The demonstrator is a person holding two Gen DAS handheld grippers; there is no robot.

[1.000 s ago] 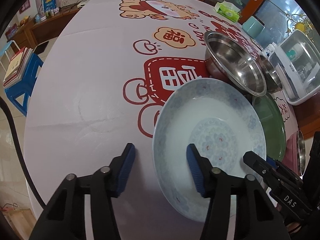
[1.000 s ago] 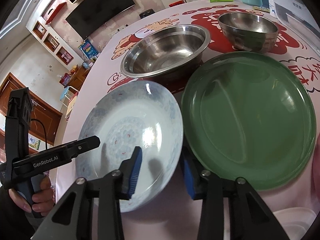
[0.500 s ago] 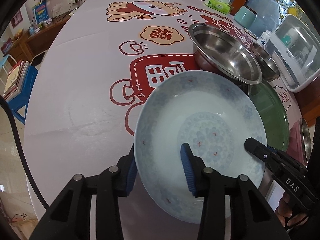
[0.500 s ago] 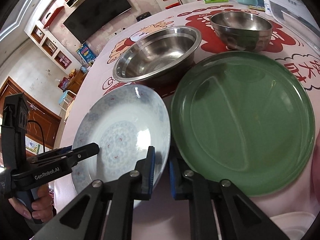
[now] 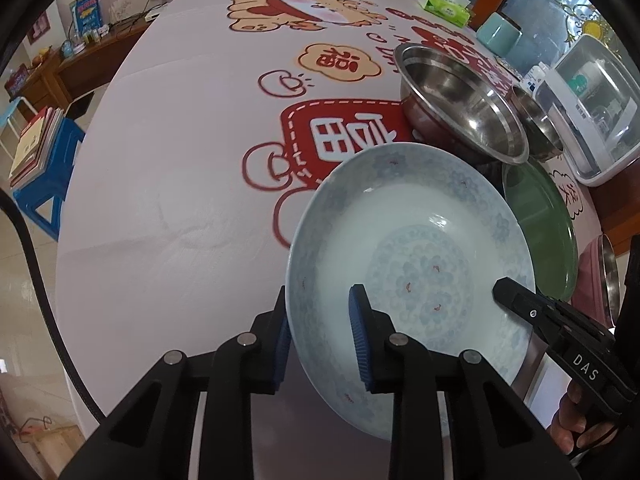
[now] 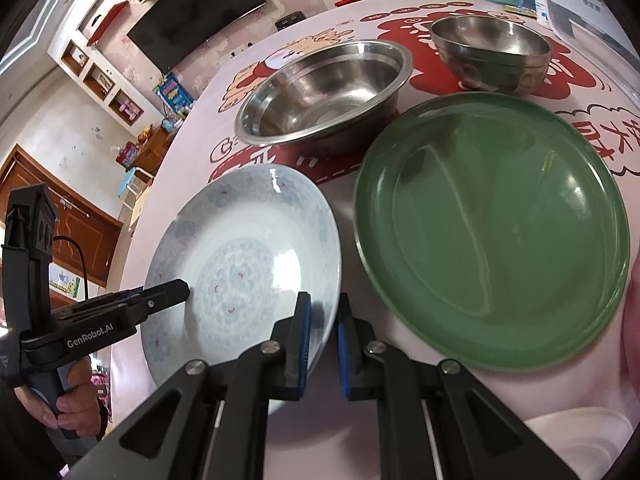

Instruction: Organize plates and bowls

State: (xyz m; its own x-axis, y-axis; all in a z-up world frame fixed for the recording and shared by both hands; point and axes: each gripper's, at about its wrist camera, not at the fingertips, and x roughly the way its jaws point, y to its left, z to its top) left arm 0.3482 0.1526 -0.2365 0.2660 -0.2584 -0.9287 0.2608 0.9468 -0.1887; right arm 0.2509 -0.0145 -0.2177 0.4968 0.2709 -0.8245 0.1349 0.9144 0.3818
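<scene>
Between the black, blue-padded left claw [image 5: 320, 334] sits a pale blue floral plate [image 5: 412, 248]; right of it, a plain green plate [image 6: 492, 232].

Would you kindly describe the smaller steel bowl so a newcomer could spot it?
On the round table with the red-printed cloth, look behind the green plate. The smaller steel bowl stands there, deeper and narrower than the wide steel basin beside it.

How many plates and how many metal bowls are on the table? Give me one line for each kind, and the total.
Patterned white-blue plate: 1
Green plate: 1
Steel bowls, the wide one and the smaller one: 2
Total: 4
</scene>
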